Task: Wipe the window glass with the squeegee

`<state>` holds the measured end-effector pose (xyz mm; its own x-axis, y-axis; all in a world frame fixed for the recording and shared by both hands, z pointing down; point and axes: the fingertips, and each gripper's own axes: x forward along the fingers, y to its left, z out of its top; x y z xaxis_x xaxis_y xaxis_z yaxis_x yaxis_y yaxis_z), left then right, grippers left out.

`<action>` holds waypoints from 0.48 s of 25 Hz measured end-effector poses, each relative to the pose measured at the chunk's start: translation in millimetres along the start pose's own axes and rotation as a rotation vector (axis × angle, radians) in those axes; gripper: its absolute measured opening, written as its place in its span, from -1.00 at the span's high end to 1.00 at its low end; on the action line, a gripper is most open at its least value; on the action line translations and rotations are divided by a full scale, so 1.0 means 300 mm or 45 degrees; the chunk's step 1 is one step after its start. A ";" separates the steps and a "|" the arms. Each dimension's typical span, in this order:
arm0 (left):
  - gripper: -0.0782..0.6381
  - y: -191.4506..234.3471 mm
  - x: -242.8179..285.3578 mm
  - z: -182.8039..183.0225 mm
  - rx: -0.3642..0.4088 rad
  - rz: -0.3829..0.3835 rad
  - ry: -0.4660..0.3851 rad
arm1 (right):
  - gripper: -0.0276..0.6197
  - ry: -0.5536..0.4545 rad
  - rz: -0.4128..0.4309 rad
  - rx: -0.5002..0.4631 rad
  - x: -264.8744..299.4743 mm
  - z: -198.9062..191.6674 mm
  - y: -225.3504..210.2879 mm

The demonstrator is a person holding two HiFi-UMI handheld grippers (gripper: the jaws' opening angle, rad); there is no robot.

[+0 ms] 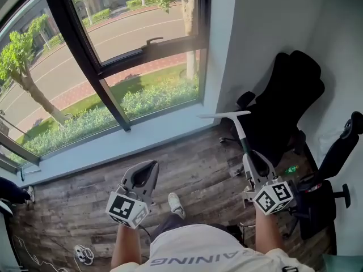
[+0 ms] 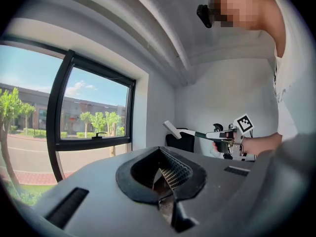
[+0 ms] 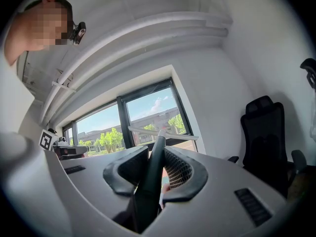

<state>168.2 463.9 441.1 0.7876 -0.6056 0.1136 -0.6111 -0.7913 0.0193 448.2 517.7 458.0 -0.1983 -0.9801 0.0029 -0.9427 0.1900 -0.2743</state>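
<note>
A: Where is the squeegee (image 1: 240,135), the one with the long white blade and the dark handle?

B: In the right gripper (image 3: 156,152). The two grey jaws with black mesh pads are closed on the handle from both sides. The handle runs up the slot between them and out past the tips.

A: And the blade?

B: It sits crosswise at the far end of the handle, well beyond the jaw tips. In the head view it hangs just below and to the right of the lower right corner of the black-framed window (image 1: 115,67). It is over the end of the pale sill (image 1: 142,137).

A: Is it on the window glass (image 1: 142,16)?

B: No, it is held in the air, apart from the glass. In the left gripper view it floats well to the right of the window, in front of the white wall (image 2: 158,98).

A: What about the left gripper (image 2: 160,157)?

B: Its jaws are drawn together, with the pads meeting at the tips and nothing between them. It is held low, below the window, over the grey-brown wood-plank floor (image 1: 193,169).

A: Is there anything else near the window?

B: A black high-backed office chair (image 1: 289,101) stands to the right of it, against the wall. The right gripper is in front of it
</note>
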 end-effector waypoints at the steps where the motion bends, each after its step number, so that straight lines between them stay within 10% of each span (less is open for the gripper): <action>1: 0.74 0.040 0.028 0.008 -0.009 -0.007 -0.011 | 0.61 -0.001 -0.006 -0.012 0.041 0.008 -0.001; 12: 0.74 0.601 0.190 0.079 0.005 -0.006 -0.045 | 0.61 -0.046 -0.035 -0.095 0.617 0.097 0.103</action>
<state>104.7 284.5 427.4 0.7928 -0.6044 0.0785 -0.6072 -0.7944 0.0156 390.1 340.6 422.1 -0.1639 -0.9861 -0.0254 -0.9652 0.1657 -0.2023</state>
